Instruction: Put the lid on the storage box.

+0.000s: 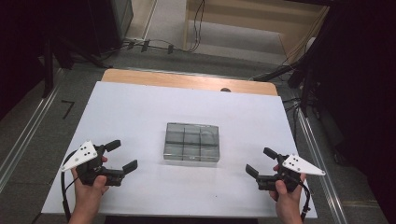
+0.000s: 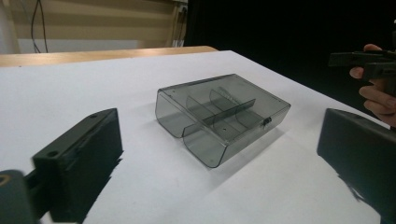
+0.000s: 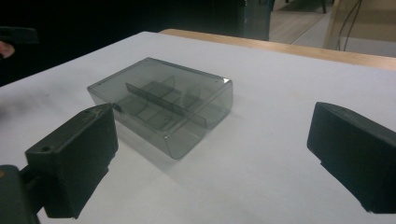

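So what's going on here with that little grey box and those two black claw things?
A person sits at a table covered in white, holding a two-jaw gripper in each hand. The left gripper and the right gripper both stand open, one on either side of a smoky clear plastic compartment box that lies closed in the middle of the table. Neither gripper touches the box; both point toward it with a clear gap between. Inside, dividers split it into compartments, which look empty.

The high view looks down from six o'clock; both gripper views skim low over the counter (image 1: 140,107), sharing the compartment box (image 1: 192,142).
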A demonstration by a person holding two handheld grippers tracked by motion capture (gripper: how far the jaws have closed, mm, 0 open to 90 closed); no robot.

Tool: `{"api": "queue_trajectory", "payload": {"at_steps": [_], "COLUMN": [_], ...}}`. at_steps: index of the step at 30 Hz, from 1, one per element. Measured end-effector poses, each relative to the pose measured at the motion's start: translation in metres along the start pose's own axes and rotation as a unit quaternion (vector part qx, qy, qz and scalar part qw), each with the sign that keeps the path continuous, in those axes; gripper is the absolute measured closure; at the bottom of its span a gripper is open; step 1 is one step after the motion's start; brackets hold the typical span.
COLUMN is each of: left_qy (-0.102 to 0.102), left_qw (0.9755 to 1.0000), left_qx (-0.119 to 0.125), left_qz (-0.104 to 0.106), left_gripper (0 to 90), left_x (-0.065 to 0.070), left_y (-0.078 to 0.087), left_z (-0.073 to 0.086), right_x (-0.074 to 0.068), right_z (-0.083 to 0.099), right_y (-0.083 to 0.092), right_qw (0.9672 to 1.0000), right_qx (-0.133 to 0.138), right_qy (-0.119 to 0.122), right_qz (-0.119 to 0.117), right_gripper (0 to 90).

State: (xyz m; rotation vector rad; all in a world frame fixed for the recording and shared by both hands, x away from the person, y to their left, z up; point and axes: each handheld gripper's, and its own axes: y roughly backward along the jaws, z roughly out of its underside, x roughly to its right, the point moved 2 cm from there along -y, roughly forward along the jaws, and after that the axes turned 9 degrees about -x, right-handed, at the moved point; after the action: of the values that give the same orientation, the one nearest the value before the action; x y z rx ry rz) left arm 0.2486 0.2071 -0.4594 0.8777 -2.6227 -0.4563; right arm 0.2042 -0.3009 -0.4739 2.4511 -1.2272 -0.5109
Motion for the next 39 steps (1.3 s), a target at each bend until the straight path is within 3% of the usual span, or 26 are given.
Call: {"api": "queue_trajectory", "payload": {"at_steps": [13, 23, 32, 39], "left_qy": [0.006, 0.019, 0.028, 0.033], "left_qw": [0.9995, 0.9989, 0.9982, 0.9974], "left_qx": [0.007, 0.006, 0.012, 0.019], "left_qz": [-0.029, -0.043, -0.051, -0.062], "left_gripper": [0.0, 0.0, 0.0, 0.0], "left_x": [-0.018, -0.035, -0.052, -0.062], "left_y": [0.019, 0.027, 0.037, 0.045], "left_z": [0.007, 0.013, 0.019, 0.023], "right_x": [0.022, 0.046, 0.058, 0.068], "right_z": [0.008, 0.017, 0.023, 0.028], "right_y": [0.014, 0.029, 0.031, 0.033], "right_qw": [0.9996, 0.9980, 0.9975, 0.9966], "right_qx": [0.006, 0.019, 0.006, 0.007], "right_qy": [-0.015, -0.044, -0.035, -0.051], "right_qz": [0.021, 0.042, 0.061, 0.065], "right_gripper": [0.0, 0.0, 0.0, 0.0]}}
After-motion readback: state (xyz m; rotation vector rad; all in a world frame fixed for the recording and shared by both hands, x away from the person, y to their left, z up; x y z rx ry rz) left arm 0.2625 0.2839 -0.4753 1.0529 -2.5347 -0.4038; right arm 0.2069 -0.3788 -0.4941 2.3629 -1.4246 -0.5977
